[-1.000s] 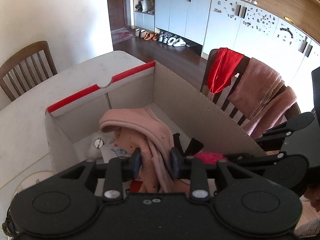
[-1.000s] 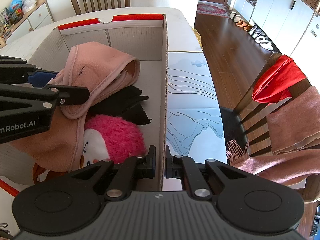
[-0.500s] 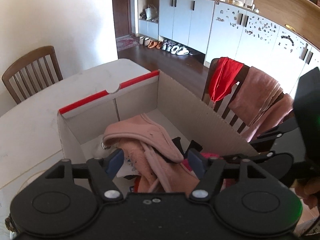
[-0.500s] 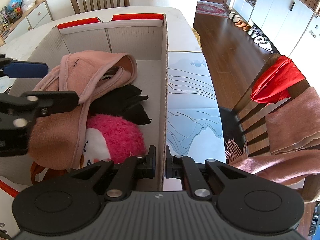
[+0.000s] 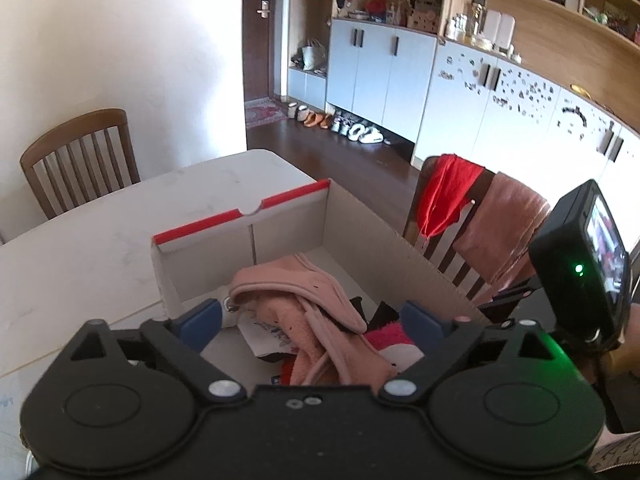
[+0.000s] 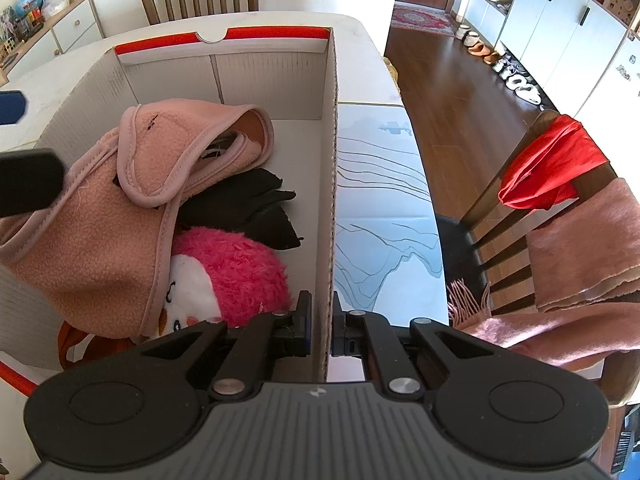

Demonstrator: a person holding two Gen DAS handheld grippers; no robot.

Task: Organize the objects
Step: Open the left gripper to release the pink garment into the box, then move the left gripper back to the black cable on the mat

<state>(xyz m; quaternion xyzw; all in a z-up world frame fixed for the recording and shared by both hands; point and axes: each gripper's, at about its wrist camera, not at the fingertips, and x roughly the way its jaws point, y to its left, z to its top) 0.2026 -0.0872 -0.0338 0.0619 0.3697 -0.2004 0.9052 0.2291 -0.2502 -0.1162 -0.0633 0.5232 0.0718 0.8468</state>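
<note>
the left gripper (image 5: 311, 318) hangs above the near end of the cardboard box (image 5: 384, 232) with its jaws spread wide; they have just been opening, and nothing is pressed between them. the pink fleece garment (image 5: 308, 308) lies loose below the gap between the blue pads (image 5: 200, 316), draped inside the box.

the right gripper (image 6: 321, 330) is clamped on the box's right wall (image 6: 331, 184), one pad inside the box and one outside, at the near end of that wall.

from the right wrist view, the pink fleece garment (image 6: 120, 216) covers the left half of the box and laps over a pink and white plush toy (image 6: 224, 276). a black piece of cloth (image 6: 248, 200) lies beside the toy, between the garment and the right wall. the far end of the box floor is bare.

the box sits on a white bench (image 5: 100, 248). a patterned mat (image 6: 380, 208) lies on the bench just right of the box. a chair (image 6: 536, 216) near the bench's right edge carries a red cloth (image 6: 552, 168) and a pink scarf (image 6: 584, 248).
</note>
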